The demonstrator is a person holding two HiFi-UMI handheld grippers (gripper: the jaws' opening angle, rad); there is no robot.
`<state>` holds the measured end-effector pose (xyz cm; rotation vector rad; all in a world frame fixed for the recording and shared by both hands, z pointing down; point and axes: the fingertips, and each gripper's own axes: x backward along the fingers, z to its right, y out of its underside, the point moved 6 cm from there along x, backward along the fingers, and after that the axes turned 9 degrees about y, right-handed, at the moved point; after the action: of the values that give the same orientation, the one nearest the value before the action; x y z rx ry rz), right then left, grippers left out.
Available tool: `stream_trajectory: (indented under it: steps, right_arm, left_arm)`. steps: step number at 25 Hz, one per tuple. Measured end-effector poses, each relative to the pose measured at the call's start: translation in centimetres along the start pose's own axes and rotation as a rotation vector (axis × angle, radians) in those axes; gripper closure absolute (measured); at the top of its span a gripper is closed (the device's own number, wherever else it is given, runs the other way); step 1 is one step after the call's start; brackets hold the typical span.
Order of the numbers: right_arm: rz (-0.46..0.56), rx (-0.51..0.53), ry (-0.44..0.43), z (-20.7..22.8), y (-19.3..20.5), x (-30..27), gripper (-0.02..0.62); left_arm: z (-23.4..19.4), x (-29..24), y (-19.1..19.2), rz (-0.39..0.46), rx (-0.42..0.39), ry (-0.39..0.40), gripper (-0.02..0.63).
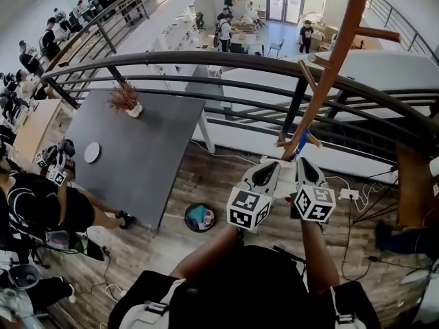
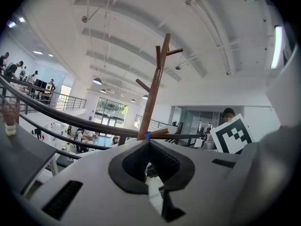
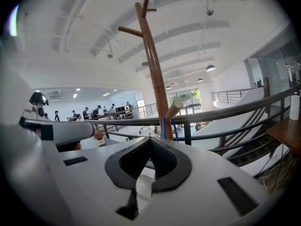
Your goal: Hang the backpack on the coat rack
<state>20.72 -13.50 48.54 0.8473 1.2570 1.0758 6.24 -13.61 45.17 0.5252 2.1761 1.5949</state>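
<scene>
Forearms reach forward side by side. Left gripper [image 1: 267,166] and right gripper [image 1: 306,164] both have jaws pressed together, just near of a blue loop [image 1: 302,141] hung over the coat rack's [image 1: 337,50] low peg [image 3: 173,109]. Railing [image 1: 206,59] runs behind. The backpack itself cannot be made out.

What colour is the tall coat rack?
Reddish-brown, like polished wood. The coat rack shows best in the right gripper view, against the white ceiling.

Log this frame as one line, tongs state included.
left tongs: shut | right tongs: shut | both: side by side at coat rack | blue loop: draped over lower peg
</scene>
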Motion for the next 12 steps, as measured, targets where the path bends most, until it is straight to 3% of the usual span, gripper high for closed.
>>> stream_trajectory:
  steps: [12]
  right_arm:
    - [0.020, 0.020, -0.052, -0.1, 0.0, 4.0, 0.581]
  left_arm:
    - [3.2, 1.4, 0.0, 0.019, -0.027, -0.018, 0.598]
